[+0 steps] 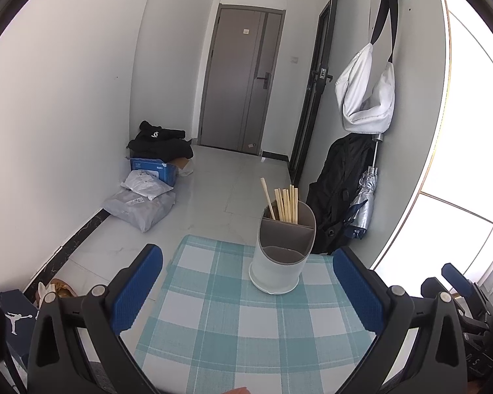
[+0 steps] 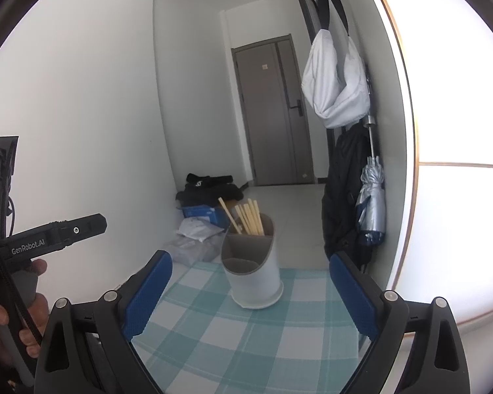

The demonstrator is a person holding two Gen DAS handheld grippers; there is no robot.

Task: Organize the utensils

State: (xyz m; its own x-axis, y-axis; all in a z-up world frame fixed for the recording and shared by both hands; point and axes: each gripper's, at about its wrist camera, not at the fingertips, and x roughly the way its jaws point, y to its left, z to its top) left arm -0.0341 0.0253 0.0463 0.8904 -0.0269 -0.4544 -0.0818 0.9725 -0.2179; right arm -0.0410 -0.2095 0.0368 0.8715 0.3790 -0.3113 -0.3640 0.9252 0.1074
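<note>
A white utensil holder (image 1: 281, 256) with grey inner compartments stands on a teal checked tablecloth (image 1: 246, 328). Several pale wooden chopsticks (image 1: 284, 205) stick up from its far compartment; the near compartment looks empty. My left gripper (image 1: 246, 282) is open, its blue pads well apart, with the holder a little ahead between them and nothing held. In the right wrist view the same holder (image 2: 254, 272) and chopsticks (image 2: 248, 213) stand ahead of my right gripper (image 2: 251, 289), which is also open and empty.
A hand holding the other gripper's handle (image 2: 23, 262) is at the left. Beyond the table lie parcels (image 1: 144, 203), a blue box (image 1: 154, 169) and black clothes on the floor. A backpack (image 1: 341, 193), folded umbrella (image 1: 364, 203) and white bag (image 1: 366, 98) hang on the right wall.
</note>
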